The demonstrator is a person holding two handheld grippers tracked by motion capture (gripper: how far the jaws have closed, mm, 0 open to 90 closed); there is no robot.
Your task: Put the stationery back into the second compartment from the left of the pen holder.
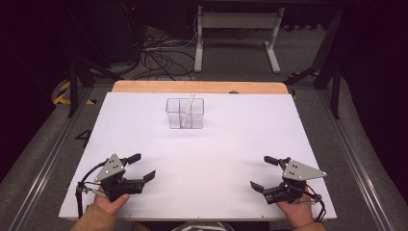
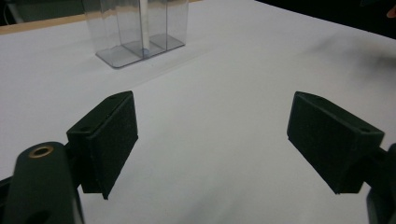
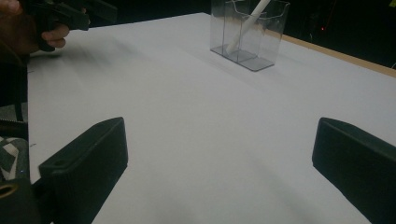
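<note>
Grippers number two, one in each of the person's hands, and both are sitting low in the high view. The left gripper (image 1: 144, 166) is lying at the lower left of that frame, the right gripper (image 1: 261, 172) at the lower right, each pointing inward and up the frame toward the middle of the white table (image 1: 202, 154). Each is carrying one grey three-cornered plate on top and trailing one cable. The left hand (image 1: 111, 202) and the right hand (image 1: 297, 211) are coming in from the bottom edge, wrapped around the gripper bodies.

The left gripper's jaws are standing wide apart with nothing between them; in the left gripper view its two black pads (image 2: 114, 140) are framing bare table. The right gripper's jaws are likewise spread wide and holding nothing, its pads (image 3: 88, 163) hovering over bare white surface in the right gripper view.

One clear plastic organizer (image 1: 185, 113) is standing upright in the upper middle of the high view, well apart from both grippers. Its inner walls are dividing it into compartments; how many cannot be told for sure. One white stick (image 1: 187, 109) is leaning inside it, its top poking out above the rim and tilting toward the upper right. In the left gripper view the organizer is showing at the upper left, in the right gripper view at the upper right.
</note>
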